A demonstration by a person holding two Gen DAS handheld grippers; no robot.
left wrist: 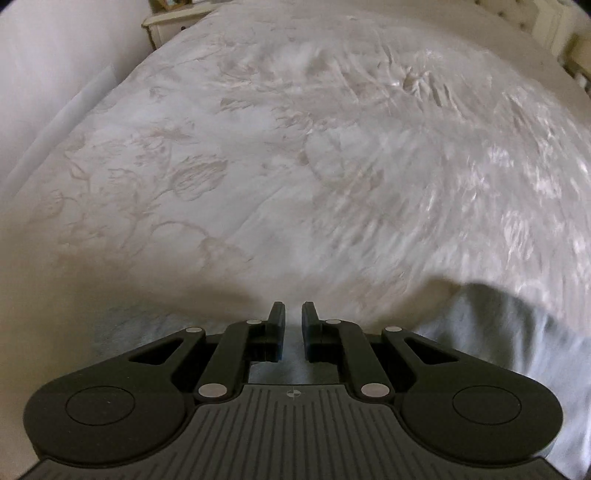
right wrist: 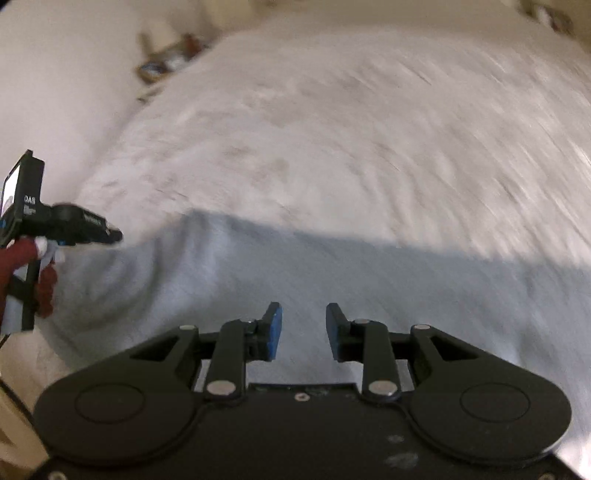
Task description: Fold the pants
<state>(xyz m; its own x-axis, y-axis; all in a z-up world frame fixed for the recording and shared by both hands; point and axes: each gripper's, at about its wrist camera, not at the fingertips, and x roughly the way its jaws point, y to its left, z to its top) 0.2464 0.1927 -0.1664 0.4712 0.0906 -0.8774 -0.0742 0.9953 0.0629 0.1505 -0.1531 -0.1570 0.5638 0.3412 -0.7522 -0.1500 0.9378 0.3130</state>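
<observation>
Nearest, the right tool (right wrist: 303, 330) hangs over the pale grey pants (right wrist: 332, 280) with its jaws spread and nothing between them. The left tool (left wrist: 293, 317) has its jaws nearly pressed together – no cloth visibly pinched. The pants lie flat along the bed's near side, their far edge straight, so one fold looks done; further folds likely remain. Beyond, the patterned bedspread (left wrist: 295, 147) stretches wide and bare – ample room – with a nightstand (left wrist: 166, 22) at the far left corner.

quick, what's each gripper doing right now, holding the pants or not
Left gripper: shut to a narrow gap, nothing visibly pinched.
Right gripper: open, nothing between the pads; the grey pants lie below on the bedspread.
</observation>
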